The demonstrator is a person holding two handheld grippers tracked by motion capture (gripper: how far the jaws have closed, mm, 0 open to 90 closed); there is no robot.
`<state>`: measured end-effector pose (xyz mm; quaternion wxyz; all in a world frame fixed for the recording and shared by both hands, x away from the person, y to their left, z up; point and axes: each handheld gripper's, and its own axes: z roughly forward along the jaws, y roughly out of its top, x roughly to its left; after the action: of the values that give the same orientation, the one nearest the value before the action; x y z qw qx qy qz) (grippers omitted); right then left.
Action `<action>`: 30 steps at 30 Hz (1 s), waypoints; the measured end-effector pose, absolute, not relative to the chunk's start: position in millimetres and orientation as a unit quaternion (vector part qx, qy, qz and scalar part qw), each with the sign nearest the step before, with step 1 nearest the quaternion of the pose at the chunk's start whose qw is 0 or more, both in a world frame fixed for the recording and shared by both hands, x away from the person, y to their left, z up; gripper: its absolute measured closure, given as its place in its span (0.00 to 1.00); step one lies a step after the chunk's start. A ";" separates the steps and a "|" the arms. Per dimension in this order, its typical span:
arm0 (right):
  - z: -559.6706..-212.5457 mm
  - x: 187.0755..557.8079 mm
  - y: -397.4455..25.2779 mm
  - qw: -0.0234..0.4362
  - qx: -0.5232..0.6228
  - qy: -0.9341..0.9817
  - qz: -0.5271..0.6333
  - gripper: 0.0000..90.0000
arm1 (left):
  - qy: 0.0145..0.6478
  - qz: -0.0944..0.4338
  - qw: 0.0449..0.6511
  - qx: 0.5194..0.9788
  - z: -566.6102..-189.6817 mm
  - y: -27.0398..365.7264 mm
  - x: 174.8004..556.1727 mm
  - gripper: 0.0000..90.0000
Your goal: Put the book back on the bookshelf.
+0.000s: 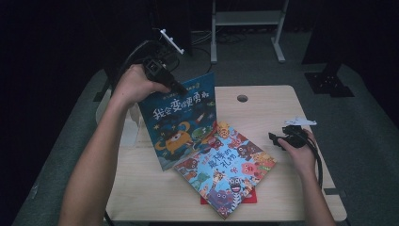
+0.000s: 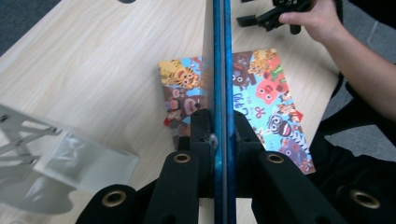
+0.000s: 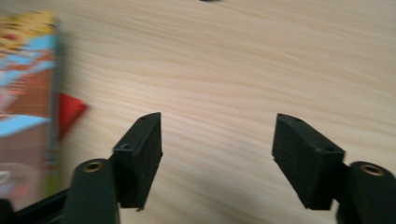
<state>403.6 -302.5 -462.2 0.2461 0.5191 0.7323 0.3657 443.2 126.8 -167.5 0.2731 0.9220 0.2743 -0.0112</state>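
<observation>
Raised at upper left of the high view, the left gripper (image 1: 176, 87) has its jaws clamped on the upright dark-blue picture book (image 1: 181, 120). At right centre, the right gripper (image 1: 275, 139) rests low over the pale wooden counter (image 1: 263, 106), jaws wide, empty, beside the flat colourful monster-cover book (image 1: 226, 167).

The blue book (image 1: 181, 123) reads "我会变得更勇", the flat book (image 1: 226, 169) "最棒的礼物".

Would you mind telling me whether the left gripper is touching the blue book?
Touching. In the left gripper view, the left gripper is closed on the upright blue book, both jaws pressed against its covers with no gap.
</observation>
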 end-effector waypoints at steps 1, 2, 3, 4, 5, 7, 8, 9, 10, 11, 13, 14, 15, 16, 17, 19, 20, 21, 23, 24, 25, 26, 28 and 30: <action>-464.3 404.6 -304.3 0.246 0.522 0.732 0.363 0.33 | 0.276 -0.010 0.271 0.922 -166.5 128.1 443.0 0.92; -467.1 405.9 -305.9 0.246 0.526 0.730 0.360 0.33 | 0.277 -0.009 0.271 0.922 -165.4 129.4 442.9 0.92; -469.6 406.9 -306.8 0.246 0.529 0.731 0.355 0.33 | 0.279 -0.009 0.272 0.921 -164.4 130.7 442.7 0.92; -472.3 408.0 -307.2 0.248 0.529 0.732 0.351 0.32 | 0.279 -0.008 0.273 0.921 -163.7 131.6 442.4 0.92; -474.2 408.7 -307.2 0.247 0.531 0.732 0.349 0.32 | 0.278 -0.007 0.276 0.920 -162.5 133.1 442.0 0.92; -478.9 410.5 -308.1 0.248 0.534 0.732 0.342 0.32 | 0.280 -0.007 0.279 0.918 -159.8 136.8 441.0 0.92; -481.0 411.2 -308.3 0.247 0.537 0.732 0.340 0.32 | 0.282 -0.008 0.280 0.918 -158.5 138.8 440.5 0.92; -482.9 411.9 -309.1 0.244 0.537 0.732 0.339 0.32 | 0.282 -0.006 0.282 0.917 -157.5 141.5 439.9 0.92; -484.5 412.5 -310.1 0.239 0.542 0.732 0.336 0.31 | 0.283 -0.006 0.282 0.917 -156.6 143.5 439.5 0.92; -484.3 412.6 -311.2 0.238 0.543 0.731 0.338 0.31 | 0.285 -0.004 0.284 0.916 -155.7 146.9 438.8 0.92; -484.4 412.5 -312.3 0.240 0.546 0.729 0.336 0.30 | 0.288 -0.002 0.285 0.914 -154.7 151.9 437.9 0.92; -484.5 412.6 -312.7 0.240 0.546 0.730 0.335 0.29 | 0.291 -0.001 0.285 0.913 -154.2 154.7 437.3 0.92; -484.6 412.6 -312.7 0.239 0.546 0.730 0.335 0.29 | 0.293 0.000 0.284 0.913 -153.5 157.8 436.9 0.92; -484.6 412.7 -312.6 0.240 0.546 0.730 0.334 0.28 | 0.296 0.001 0.285 0.912 -153.3 160.0 436.3 0.92; -484.7 412.8 -312.6 0.240 0.546 0.730 0.334 0.27 | 0.299 0.003 0.287 0.910 -152.1 164.9 435.5 0.92; -484.8 413.2 -312.6 0.239 0.548 0.729 0.332 0.25 | 0.302 0.005 0.290 0.908 -151.0 170.8 434.1 0.92; -484.8 413.3 -312.5 0.239 0.549 0.729 0.332 0.24 | 0.305 0.005 0.291 0.907 -150.2 174.2 433.0 0.92; -484.9 413.5 -312.5 0.238 0.549 0.729 0.331 0.23 | 0.306 0.006 0.292 0.906 -149.5 177.6 431.9 0.92; -485.0 413.7 -312.4 0.237 0.548 0.730 0.331 0.22 | 0.308 0.007 0.296 0.904 -147.7 185.8 429.0 0.92; -485.0 413.7 -312.5 0.237 0.548 0.731 0.330 0.22 | 0.310 0.007 0.297 0.903 -147.2 188.6 428.1 0.92; -485.0 413.7 -312.5 0.237 0.548 0.731 0.330 0.22 | 0.312 0.008 0.298 0.902 -146.6 192.4 427.0 0.92; -485.0 413.7 -312.5 0.237 0.548 0.731 0.330 0.22 | 0.314 0.008 0.300 0.901 -146.0 196.1 425.5 0.92; -485.0 413.8 -312.4 0.237 0.548 0.731 0.330 0.21 | 0.319 0.011 0.303 0.898 -145.4 204.5 422.5 0.92; -485.1 413.9 -312.4 0.236 0.546 0.732 0.330 0.20 | 0.323 0.011 0.304 0.896 -146.1 210.9 420.8 0.92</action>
<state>413.9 -312.4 -485.1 0.2363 0.5463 0.7325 0.3303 420.8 210.9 -146.1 0.3040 0.8962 0.3229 0.0109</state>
